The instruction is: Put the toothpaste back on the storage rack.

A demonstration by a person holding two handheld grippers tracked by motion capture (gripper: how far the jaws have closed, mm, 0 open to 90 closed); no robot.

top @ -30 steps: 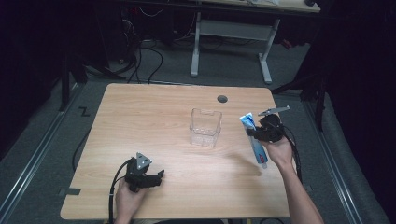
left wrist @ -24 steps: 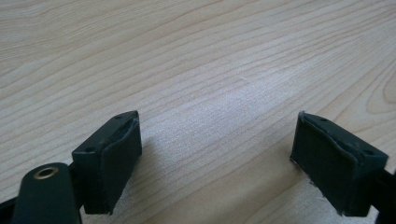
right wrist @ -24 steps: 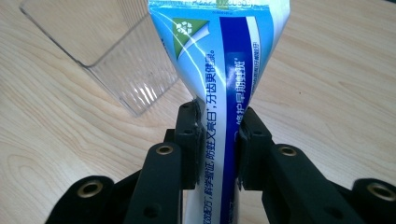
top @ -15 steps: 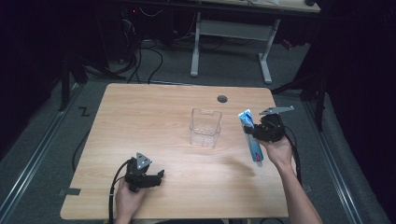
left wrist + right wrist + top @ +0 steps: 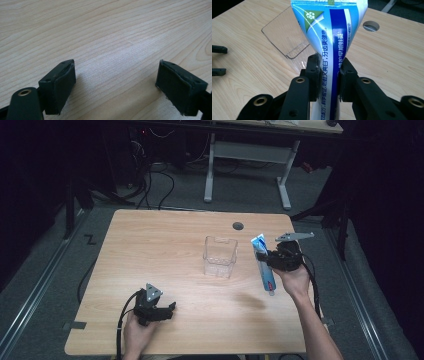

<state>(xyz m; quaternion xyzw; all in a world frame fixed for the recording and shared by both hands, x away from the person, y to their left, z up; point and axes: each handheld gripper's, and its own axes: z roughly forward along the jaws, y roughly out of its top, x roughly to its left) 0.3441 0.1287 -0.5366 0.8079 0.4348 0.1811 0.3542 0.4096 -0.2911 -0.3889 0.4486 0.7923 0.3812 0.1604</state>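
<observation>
**Toothpaste tube clamped in right gripper, off the table**

Toothpaste tube (image 5: 332,47) sits between the right gripper (image 5: 329,75) jaws, pinched at mid-length; flat crimped end points away from the gripper, cap end runs back under it. In the high view the tube (image 5: 263,262) is held above the table (image 5: 165,250) near its right edge, long axis roughly front-to-back, cap end toward the near edge, just left of the right gripper (image 5: 272,261).

Left gripper (image 5: 167,309) rests by the near-left corner, jaws wide apart with nothing between them, bare wood under them in the left gripper view (image 5: 117,82).

Farther in: clear plastic container (image 5: 219,256) stands near the table's middle, just left of the tube, not touching. Round cable hole (image 5: 238,226) near the far edge.
</observation>
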